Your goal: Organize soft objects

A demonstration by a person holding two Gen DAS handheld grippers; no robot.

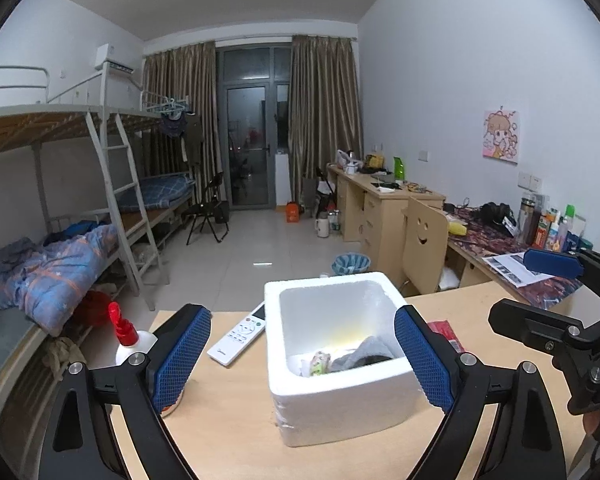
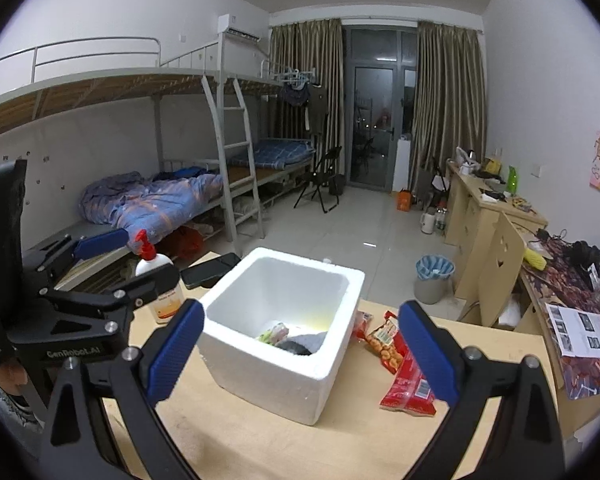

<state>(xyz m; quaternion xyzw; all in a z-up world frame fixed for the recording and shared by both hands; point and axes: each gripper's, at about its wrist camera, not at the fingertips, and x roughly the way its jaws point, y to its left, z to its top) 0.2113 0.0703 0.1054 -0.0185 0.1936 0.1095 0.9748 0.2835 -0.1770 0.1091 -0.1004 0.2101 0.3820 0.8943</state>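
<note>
Both grippers, left (image 1: 302, 354) and right (image 2: 302, 352), are hanging wide open and empty. Between their pads the white foam box (image 2: 260, 368) is sitting on the wooden table (image 2: 340, 452), holding a grey cloth (image 2: 304, 340) (beside a small colourful packet (image 2: 274, 334)). Red snack bags (image 2: 400, 364) are lying just right of it.

Ahead of my left claw (image 1: 302, 356), the foam box (image 1: 332, 400) wall hides most of the soft items (image 1: 352, 358); I can't identify them.
</note>
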